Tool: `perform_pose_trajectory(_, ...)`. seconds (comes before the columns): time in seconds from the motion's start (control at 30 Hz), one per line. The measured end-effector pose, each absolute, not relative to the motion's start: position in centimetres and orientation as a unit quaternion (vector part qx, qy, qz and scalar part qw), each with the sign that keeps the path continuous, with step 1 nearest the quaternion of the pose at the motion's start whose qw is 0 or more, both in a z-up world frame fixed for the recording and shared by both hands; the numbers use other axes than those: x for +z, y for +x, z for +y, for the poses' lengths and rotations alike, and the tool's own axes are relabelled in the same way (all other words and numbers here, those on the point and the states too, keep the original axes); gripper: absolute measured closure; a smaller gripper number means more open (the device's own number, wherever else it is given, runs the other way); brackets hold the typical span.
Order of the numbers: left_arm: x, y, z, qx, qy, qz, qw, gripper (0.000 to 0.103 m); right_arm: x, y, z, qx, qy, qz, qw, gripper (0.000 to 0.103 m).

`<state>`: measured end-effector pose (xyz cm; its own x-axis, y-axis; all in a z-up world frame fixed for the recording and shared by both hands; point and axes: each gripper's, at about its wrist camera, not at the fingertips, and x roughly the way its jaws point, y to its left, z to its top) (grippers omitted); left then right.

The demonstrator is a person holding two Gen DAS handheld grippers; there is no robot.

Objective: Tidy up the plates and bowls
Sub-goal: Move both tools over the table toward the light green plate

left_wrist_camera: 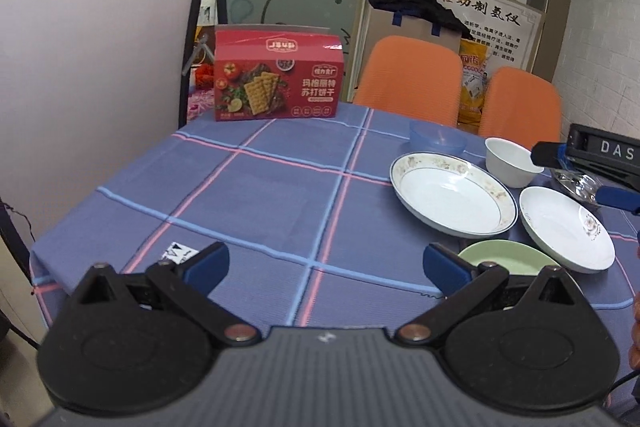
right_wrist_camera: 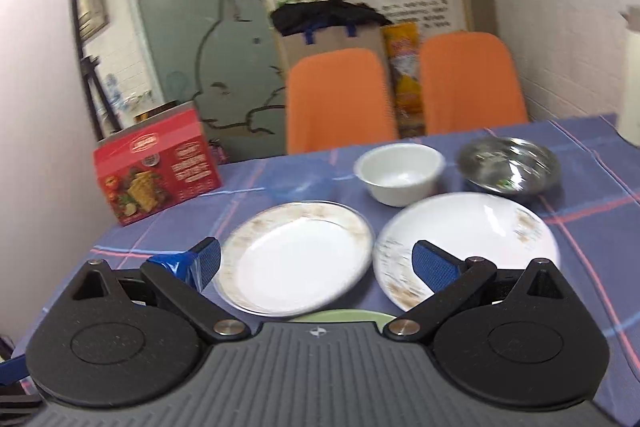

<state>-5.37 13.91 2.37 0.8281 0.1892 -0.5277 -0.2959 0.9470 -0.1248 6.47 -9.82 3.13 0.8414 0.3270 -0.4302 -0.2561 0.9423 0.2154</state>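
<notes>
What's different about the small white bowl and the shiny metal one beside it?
The white bowl is matte ceramic-looking with steep, tall walls; the metal bowl is mirror-shiny, reflecting the room, and looks wider and shallower. The white bowl is clearly empty; blur and reflections hide what, if anything, the metal bowl holds. Both stand upright, apart, on the checked tablecloth.

Glossy plates (right_wrist_camera: 294,259), shiny metal bowl (right_wrist_camera: 508,165) (cloth (left_wrist_camera: 280,187) matt).
</notes>
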Motion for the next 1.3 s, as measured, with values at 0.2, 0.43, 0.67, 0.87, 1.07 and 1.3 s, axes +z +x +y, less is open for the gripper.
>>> perform_pose_trajectory(0.2, 2.1, -6.4, 16.5, 0.127, -0.134, 0.253, 0.95, 0.0, 3.2, 5.5, -6.1, 0.194, 0.042, 0.235, 0.952, 0.013)
perform_pose_trajectory(0.43, 2.2, -8.3, 18.7, 0.136, -0.152, 0.225, 0.953, 0.0, 3.8, 5.3, -3.7, 0.173, 0.025, 0.241, 0.955, 0.013)
perform_pose_trajectory(0.67, 2.1, -9.0, 19.7, 0.13, -0.168, 0.215, 0.953, 0.0, 4.4, 3.5, -1.3, 0.19, -0.008, 0.23, 0.954, 0.013)
perform_pose_trajectory(0.87, 2.2, -9.3, 19.3, 0.125, -0.162, 0.209, 0.956, 0.0, 4.3, 3.4, -1.6, 0.186, -0.007, 0.232, 0.955, 0.013)
perform_pose_trajectory(1.07, 2.3, -9.1, 18.5, 0.112, -0.159, 0.215, 0.957, 0.0, 3.4, 3.1, -2.7, 0.178, -0.004, 0.25, 0.952, 0.013)
perform_pose_trajectory(1.3, 2.7, -9.5, 18.2, 0.109, -0.152, 0.211, 0.959, 0.0, 3.0, 2.9, -2.9, 0.172, 0.001, 0.257, 0.951, 0.013)
